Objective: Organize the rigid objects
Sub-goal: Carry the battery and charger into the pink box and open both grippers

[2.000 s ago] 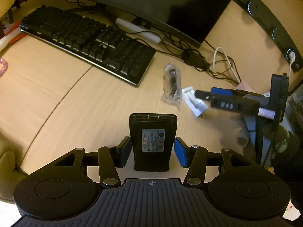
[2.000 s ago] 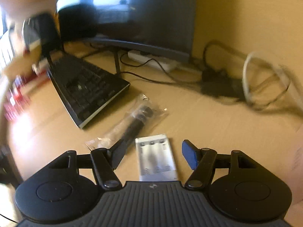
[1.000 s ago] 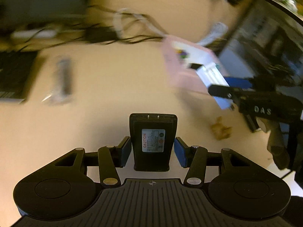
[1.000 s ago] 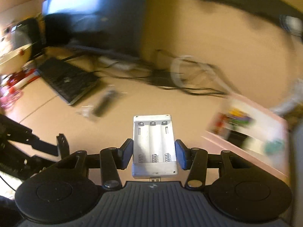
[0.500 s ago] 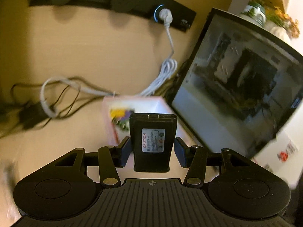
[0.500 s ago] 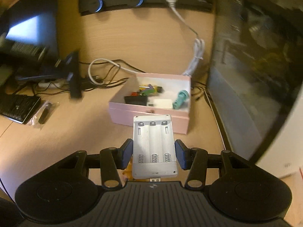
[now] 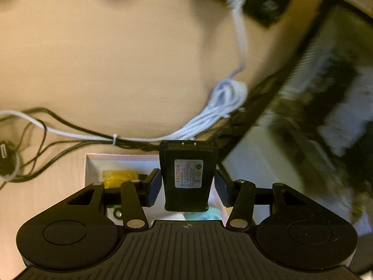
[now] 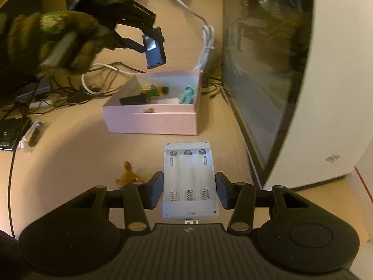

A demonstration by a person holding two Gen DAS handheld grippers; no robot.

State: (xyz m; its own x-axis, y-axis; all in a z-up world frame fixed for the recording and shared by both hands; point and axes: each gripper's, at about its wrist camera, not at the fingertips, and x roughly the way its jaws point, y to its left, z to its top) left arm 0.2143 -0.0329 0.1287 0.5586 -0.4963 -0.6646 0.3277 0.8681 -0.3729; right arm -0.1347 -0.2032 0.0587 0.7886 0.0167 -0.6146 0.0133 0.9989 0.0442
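My left gripper (image 7: 188,185) is shut on a black battery pack (image 7: 188,175) with a caution label and holds it above the pink box (image 7: 121,157). In the right wrist view the same battery pack (image 8: 155,51) hangs over the pink box (image 8: 151,121). My right gripper (image 8: 188,190) is shut on a white battery holder (image 8: 190,179) with three empty slots, held over the desk in front of the box. The box holds a yellow piece (image 7: 119,176), a teal part (image 8: 187,93) and dark items.
White and black cables (image 7: 205,114) run behind the box. A dark screen (image 8: 263,65) stands to its right. A small brown figure (image 8: 127,175) lies on the desk by my right gripper. A bagged black item (image 8: 35,133) and a keyboard corner (image 8: 11,133) lie at left.
My left gripper has carried the battery pack from the desk by the keyboard to above the pink box. My right gripper closed on the battery holder, lifted it and swung toward the box.
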